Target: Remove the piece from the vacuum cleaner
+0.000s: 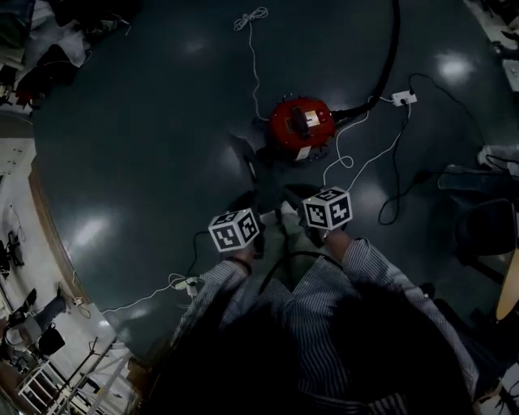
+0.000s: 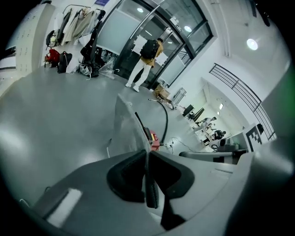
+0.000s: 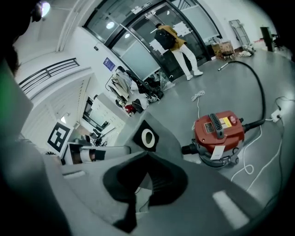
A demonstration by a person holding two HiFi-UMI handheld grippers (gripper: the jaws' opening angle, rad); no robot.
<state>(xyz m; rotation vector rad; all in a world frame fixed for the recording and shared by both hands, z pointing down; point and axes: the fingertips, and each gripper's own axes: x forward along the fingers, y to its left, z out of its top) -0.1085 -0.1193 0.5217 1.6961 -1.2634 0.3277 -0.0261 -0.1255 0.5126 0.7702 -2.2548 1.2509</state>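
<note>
White cord [image 1: 251, 17] and power strip [image 1: 403, 98] on floor [image 1: 146, 121]

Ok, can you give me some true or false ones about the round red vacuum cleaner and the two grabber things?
1. The round red vacuum cleaner stands on the dark shiny floor. True.
2. Its thick hose is white. False: the thick hose is black; the white things are thin cables.
3. The left gripper and right gripper both pinch the flat grey piece. True.
4. The person's sleeves are plain red. False: the sleeves are striped.
</note>
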